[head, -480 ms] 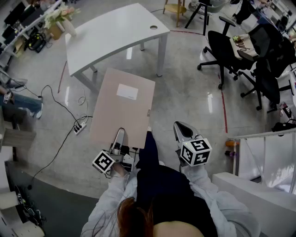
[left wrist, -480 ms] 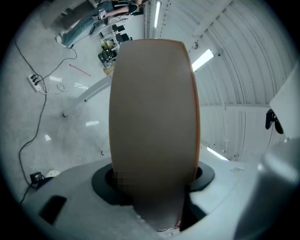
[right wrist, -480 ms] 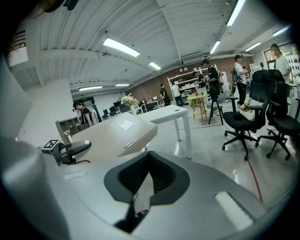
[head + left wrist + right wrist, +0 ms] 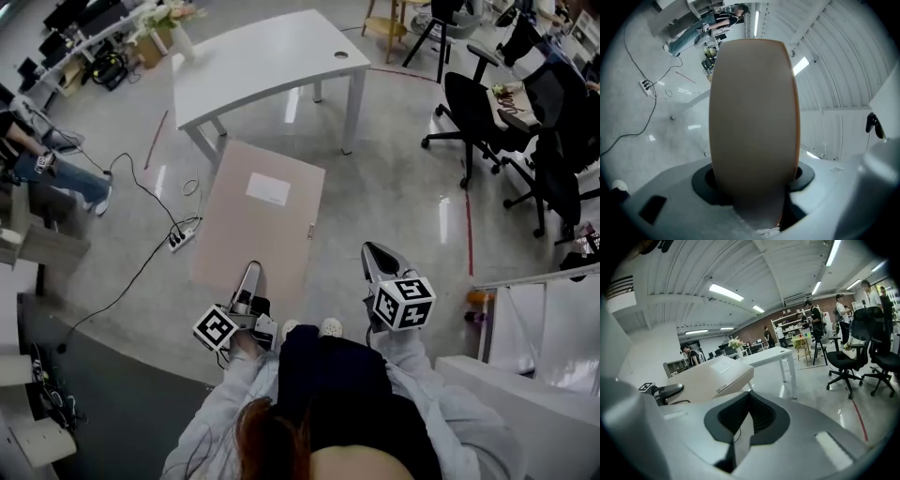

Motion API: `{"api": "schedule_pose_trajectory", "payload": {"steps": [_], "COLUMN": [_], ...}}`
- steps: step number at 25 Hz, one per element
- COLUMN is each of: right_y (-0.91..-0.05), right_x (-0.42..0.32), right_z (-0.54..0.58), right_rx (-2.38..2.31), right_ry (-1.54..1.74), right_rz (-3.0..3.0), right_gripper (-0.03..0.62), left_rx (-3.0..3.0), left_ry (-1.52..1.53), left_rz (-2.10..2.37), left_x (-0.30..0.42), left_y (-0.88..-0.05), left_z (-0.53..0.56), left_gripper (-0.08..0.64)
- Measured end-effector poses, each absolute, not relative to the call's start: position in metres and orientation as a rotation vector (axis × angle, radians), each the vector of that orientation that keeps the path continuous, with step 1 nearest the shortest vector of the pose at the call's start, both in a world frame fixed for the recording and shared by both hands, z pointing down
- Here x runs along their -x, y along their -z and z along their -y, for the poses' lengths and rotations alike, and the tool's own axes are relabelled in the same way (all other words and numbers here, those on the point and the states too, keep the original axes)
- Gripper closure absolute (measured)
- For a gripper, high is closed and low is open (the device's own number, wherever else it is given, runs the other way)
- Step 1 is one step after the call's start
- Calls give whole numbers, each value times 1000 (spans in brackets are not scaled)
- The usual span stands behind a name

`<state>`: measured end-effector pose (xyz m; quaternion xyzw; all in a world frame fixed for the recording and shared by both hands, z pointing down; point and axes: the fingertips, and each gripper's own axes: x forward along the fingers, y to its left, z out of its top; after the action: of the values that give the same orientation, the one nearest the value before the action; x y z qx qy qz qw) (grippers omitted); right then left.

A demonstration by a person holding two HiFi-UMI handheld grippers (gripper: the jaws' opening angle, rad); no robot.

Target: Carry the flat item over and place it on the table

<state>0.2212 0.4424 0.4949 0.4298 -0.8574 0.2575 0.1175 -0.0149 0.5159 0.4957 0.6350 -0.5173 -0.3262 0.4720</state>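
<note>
Head view is showing, nearest to the person, the left hand-held gripper [image 4: 250, 274] clamping the near short edge of the flat item [image 4: 262, 220], a beige board with a white label on its upper face. Left gripper view is confirming this: the flat item [image 4: 754, 117] is filling the middle of that view and is sitting pressed between the two jaws. The right hand-held gripper [image 4: 377, 255] is hanging to the right of the board's near corner, apart from it. In the right gripper view its jaws are lying together with nothing between them, and the flat item [image 4: 708, 376] is appearing off to its left. So the left hand alone is bearing the load. The board is reaching out from that hand, roughly level above the floor, with its long axis running straight away from the person toward the white surface [image 4: 272, 61]. Its far short edge is lying near the legs of the surface, not yet over the top. I am judging that the coming move is depending on this line. The long axis is already aiming at the surface, so the left forearm, stretched forward and low before the body, is needing mainly to go further ahead. Whether the board is high enough to clear the edge, I cannot tell.
</note>
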Motion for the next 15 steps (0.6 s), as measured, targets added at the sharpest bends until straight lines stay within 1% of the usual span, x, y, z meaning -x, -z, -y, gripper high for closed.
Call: {"api": "schedule_pose_trajectory", "payload": {"steps": [7,15], "right_y": [-494,-494], "right_x": [-218,-216], "right_z": [-467,-460], "right_rx": [-1272,-1279], "right_ry": [-737,-770], "right_rz": [2502,2508], "right_gripper": [581,581], "left_rx": [-1547,-1528], "left_ry": [824,855], "left_rz": [1277,1265], "left_x": [15,14], "left_y": [-499,-494], "left_z": [-546,-541], "left_gripper": [284,284]}}
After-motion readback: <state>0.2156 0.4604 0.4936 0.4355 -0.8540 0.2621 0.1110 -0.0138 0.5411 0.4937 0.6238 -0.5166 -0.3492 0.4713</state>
